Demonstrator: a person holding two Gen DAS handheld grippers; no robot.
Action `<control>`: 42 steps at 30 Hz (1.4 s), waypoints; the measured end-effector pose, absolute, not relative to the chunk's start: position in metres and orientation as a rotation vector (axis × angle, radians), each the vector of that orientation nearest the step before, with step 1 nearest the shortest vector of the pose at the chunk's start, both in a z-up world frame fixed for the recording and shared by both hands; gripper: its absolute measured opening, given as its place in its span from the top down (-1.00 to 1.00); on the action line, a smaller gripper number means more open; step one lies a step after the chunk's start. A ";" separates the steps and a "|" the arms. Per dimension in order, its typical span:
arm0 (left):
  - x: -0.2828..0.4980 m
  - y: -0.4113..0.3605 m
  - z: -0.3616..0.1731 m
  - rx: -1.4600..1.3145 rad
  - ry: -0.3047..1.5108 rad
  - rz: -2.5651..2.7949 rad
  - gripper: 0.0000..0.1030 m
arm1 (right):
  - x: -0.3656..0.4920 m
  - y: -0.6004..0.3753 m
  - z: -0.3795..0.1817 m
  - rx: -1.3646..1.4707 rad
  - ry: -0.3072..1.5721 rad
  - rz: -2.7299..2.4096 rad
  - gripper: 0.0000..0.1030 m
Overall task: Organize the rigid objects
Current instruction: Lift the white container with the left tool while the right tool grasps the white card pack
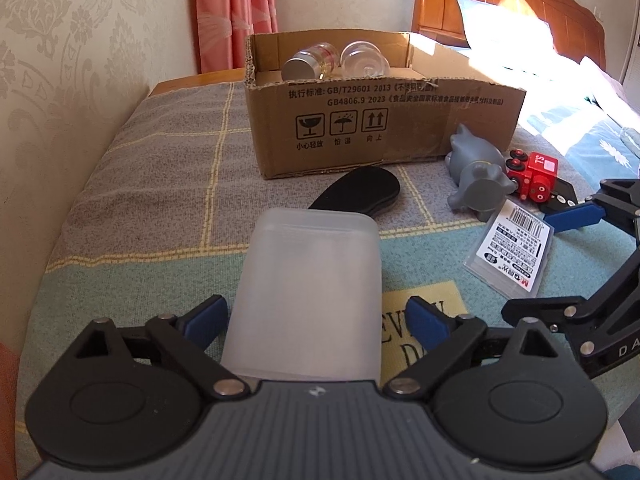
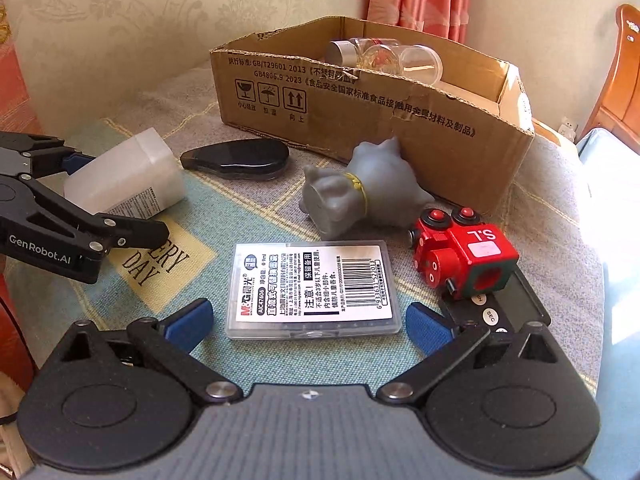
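Observation:
A frosted white plastic bottle (image 1: 308, 296) lies on the bed between the open fingers of my left gripper (image 1: 316, 320); the blue pads stand clear of its sides. It also shows in the right wrist view (image 2: 128, 176). My right gripper (image 2: 308, 320) is open around a clear plastic case with a barcode label (image 2: 312, 288), pads apart from it. The case also shows in the left wrist view (image 1: 512, 252). A cardboard box (image 1: 384, 128) at the back holds two clear jars (image 1: 336, 60). A grey cat figure (image 2: 360, 192), a red toy train (image 2: 464, 252) and a black oval case (image 2: 236, 158) lie in front of the box.
A black timer (image 2: 500, 308) lies under the red train. The patterned bedspread (image 1: 140, 184) covers the bed; a wall runs along the left, a curtain (image 1: 236, 12) behind, a wooden headboard (image 1: 500, 4) at the far right.

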State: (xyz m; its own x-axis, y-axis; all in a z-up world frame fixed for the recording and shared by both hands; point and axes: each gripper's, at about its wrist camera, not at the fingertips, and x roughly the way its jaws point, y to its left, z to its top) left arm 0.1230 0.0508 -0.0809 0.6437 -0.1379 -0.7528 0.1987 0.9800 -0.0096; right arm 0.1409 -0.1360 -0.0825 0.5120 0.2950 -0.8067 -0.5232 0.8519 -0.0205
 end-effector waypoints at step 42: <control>0.123 0.051 -0.078 0.060 0.821 -0.186 -0.52 | 0.148 -0.130 -0.080 -0.304 0.854 0.575 -0.87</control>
State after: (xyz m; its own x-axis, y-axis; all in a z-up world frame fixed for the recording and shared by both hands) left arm 0.1229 0.0511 -0.0781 0.6666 -0.1412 -0.7319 0.1880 0.9820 -0.0183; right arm 0.1478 -0.1303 -0.0798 0.5190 0.3533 -0.7783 -0.5888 0.8079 -0.0260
